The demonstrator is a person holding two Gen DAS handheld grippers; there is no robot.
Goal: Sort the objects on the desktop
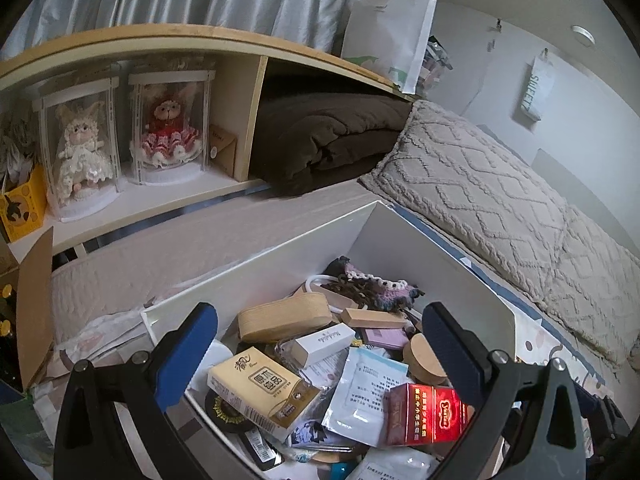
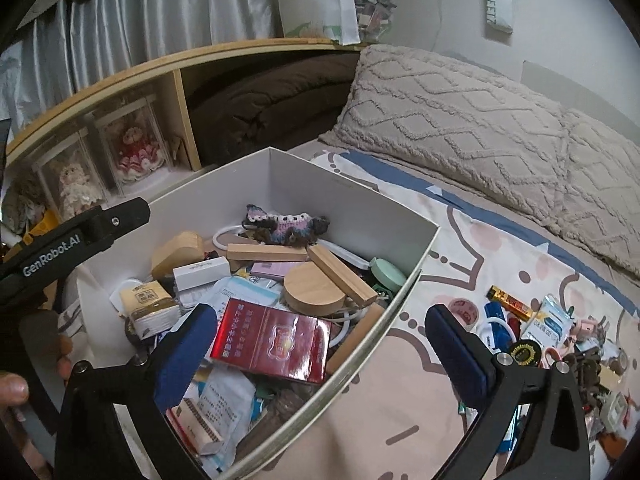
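A white box point(image 1: 432, 252) on the bed holds several small items: a red cigarette pack point(image 1: 424, 414), a yellow tissue pack point(image 1: 260, 390), wooden blocks point(image 1: 282, 318), a crochet piece point(image 1: 376, 284). My left gripper point(image 1: 320, 332) is open and empty above the box. The same box point(image 2: 352, 200) shows in the right wrist view with the red pack point(image 2: 274, 344) on top. My right gripper point(image 2: 320, 340) is open and empty, straddling the box's near right wall. A pile of loose small items point(image 2: 532, 332) lies on the bedsheet to the right.
A wooden shelf point(image 1: 256, 120) behind the bed holds two cased dolls point(image 1: 168, 128) and a brown blanket point(image 1: 328, 136). Beige pillows point(image 2: 480, 128) line the wall. A white bag point(image 1: 388, 36) stands on the shelf top. The left gripper's body point(image 2: 68, 240) shows at left.
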